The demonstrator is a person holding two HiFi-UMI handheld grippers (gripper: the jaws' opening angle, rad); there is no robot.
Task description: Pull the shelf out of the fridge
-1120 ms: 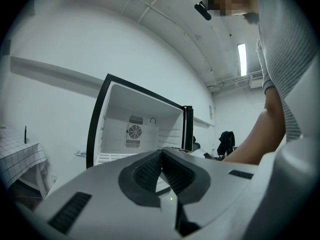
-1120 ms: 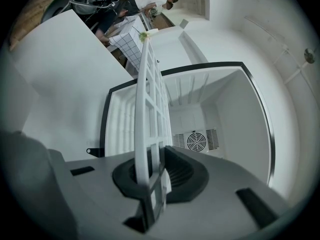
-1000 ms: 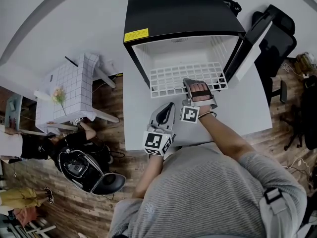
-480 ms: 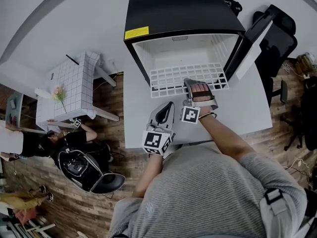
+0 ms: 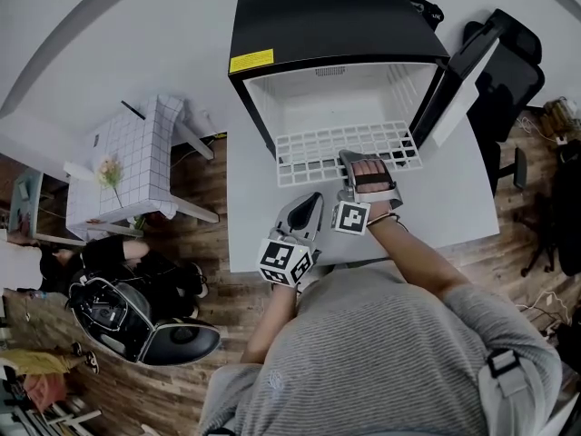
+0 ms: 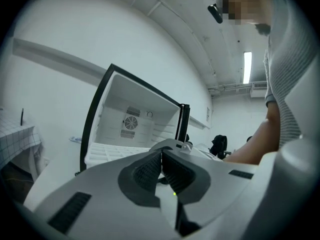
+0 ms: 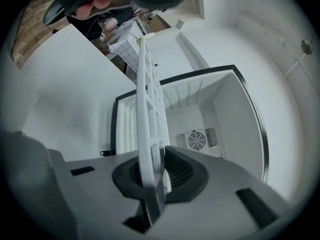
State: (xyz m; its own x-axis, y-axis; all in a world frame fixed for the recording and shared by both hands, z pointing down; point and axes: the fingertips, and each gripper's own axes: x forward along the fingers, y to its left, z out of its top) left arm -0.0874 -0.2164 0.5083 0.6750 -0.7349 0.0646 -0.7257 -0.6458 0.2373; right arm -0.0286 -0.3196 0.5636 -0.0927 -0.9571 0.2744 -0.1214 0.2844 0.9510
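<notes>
**Item 1. Fridge** point(image 5: 336, 25): a small black cabinet with a white interior, standing on the white bench point(image 5: 454, 198). Its door point(image 5: 458, 71) is swung wide to the right, most likely so that nothing blocks the way out of the opening.

**Item 2. Shelf** point(image 5: 345, 148): a white wire grid and the object of the task. It lies flat and partly drawn out. The rear portion sits inside the cavity, while the front edge projects past the opening and over the bench. It is judged to be mid-extraction and not yet free.

**Item 3. Right gripper** point(image 7: 157, 176): its fingers are clamped on the shelf's front edge, to the right of centre. In the right gripper view the grid runs edge-on between the dark pads and away into the fridge. Gripping the front rim probably allows a straight pull toward the person, in line with the side supports. An off-centre grip could make the grid skew and bind.

**Item 4. Left gripper** point(image 6: 161, 171): its fingers are together with nothing between them. It is held over the bench, just beside the right gripper and short of the shelf, touching nothing. It is apparently kept back out of the grid's path, in reserve to support the shelf once it comes loose.

**Item 5. Surroundings**: a small tiled table point(image 5: 136, 157) stands on the wooden floor to the left, well apart from the work.
</notes>
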